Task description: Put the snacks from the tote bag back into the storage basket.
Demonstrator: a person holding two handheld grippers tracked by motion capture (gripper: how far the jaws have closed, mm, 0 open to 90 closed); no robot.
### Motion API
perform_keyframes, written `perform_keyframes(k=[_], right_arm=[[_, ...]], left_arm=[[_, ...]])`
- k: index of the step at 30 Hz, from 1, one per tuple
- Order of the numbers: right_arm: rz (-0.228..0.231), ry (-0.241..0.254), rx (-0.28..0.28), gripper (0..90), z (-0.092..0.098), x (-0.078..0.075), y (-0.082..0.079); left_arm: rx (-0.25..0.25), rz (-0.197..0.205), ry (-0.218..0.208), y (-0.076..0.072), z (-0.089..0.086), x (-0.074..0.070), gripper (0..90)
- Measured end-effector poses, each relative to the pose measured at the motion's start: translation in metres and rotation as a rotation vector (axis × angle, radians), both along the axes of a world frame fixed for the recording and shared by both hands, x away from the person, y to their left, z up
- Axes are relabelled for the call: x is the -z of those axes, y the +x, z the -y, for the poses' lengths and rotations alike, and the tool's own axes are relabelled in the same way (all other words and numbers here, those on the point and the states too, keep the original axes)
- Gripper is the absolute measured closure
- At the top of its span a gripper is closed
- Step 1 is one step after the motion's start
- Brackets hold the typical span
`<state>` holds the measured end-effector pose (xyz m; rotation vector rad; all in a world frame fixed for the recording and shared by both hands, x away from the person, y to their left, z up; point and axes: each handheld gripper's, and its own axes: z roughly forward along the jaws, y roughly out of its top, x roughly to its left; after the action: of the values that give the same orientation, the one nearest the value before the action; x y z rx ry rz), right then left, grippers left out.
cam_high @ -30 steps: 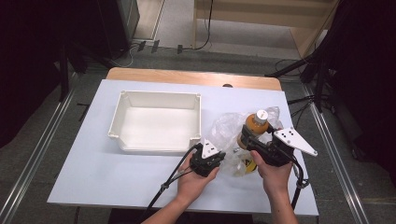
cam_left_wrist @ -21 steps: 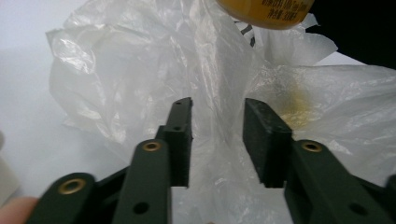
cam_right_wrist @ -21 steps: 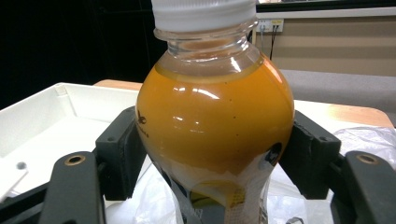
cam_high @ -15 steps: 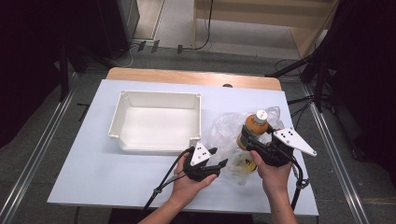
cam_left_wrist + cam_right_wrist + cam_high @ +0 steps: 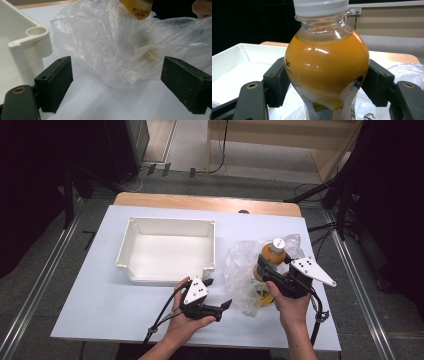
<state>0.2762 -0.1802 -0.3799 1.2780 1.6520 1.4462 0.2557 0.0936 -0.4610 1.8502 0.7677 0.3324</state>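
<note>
**Orange bottle clamped above loose plastic bag**

Clear plastic bottle of orange juice with white cap (image 5: 272, 252) stands upright in the right gripper (image 5: 263, 268), both black pads pressed against its bulging sides. Its lower part sits inside the crumpled clear plastic bag (image 5: 242, 270), which lies on the white table (image 5: 100, 300) right of the shallow white rectangular plastic tray (image 5: 170, 251). The left gripper (image 5: 218, 294) has just been opening: jaws now spread wide, nothing between the pads, bag just ahead of them and untouched. In the left gripper view the tray's corner post stands beside one jaw. Left hand (image 5: 187, 322) near the table's front edge.
</note>
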Motion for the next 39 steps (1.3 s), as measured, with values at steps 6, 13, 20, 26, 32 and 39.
perform_keyframes(k=[6,13,20,26,32,39], right_arm=[[-0.004,-0.009,-0.002,30.8,-0.002,0.002,0.001],[-0.007,-0.003,0.004,30.7,-0.002,0.002,0.001],[-0.014,-0.005,0.007,30.7,-0.003,0.004,0.002],[-0.019,-0.009,0.009,30.7,-0.004,0.004,0.002],[-0.020,-0.010,0.017,30.7,-0.004,0.004,0.003],[-0.015,-0.017,0.010,30.7,-0.008,0.002,0.004]], left_arm=[[-0.041,0.006,-0.017,-0.002,-0.020,-0.001,7.9],[-0.082,-0.003,-0.028,-0.002,-0.046,-0.002,5.0],[-0.147,0.005,-0.020,0.001,-0.076,-0.004,4.2],[-0.181,0.009,-0.022,0.000,-0.100,-0.005,3.8],[-0.213,0.012,-0.036,-0.002,-0.125,-0.006,2.2],[-0.255,0.021,-0.036,-0.002,-0.151,-0.007,1.4]])
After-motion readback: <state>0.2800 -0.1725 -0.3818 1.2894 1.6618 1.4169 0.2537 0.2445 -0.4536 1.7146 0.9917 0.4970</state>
